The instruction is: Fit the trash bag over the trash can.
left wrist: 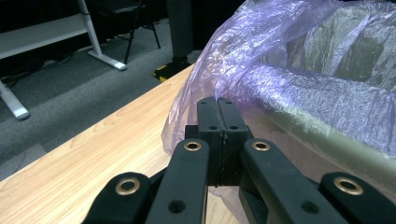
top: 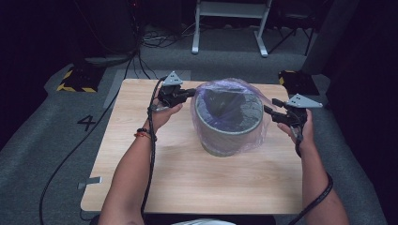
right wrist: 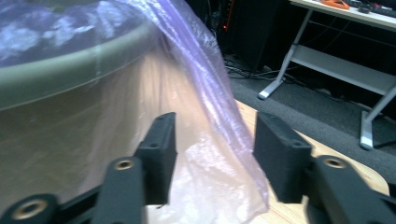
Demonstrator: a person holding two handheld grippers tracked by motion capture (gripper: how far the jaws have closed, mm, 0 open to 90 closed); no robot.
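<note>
Thin translucent purple plastic bag [top: 228, 101] lining a round grey bin [top: 225, 138] at mid-table [top: 141, 183]. Left gripper [left wrist: 218, 109] pinches the bag's edge between closed jaws; right gripper [right wrist: 215, 144], jaws apart, straddles hanging film.
</note>
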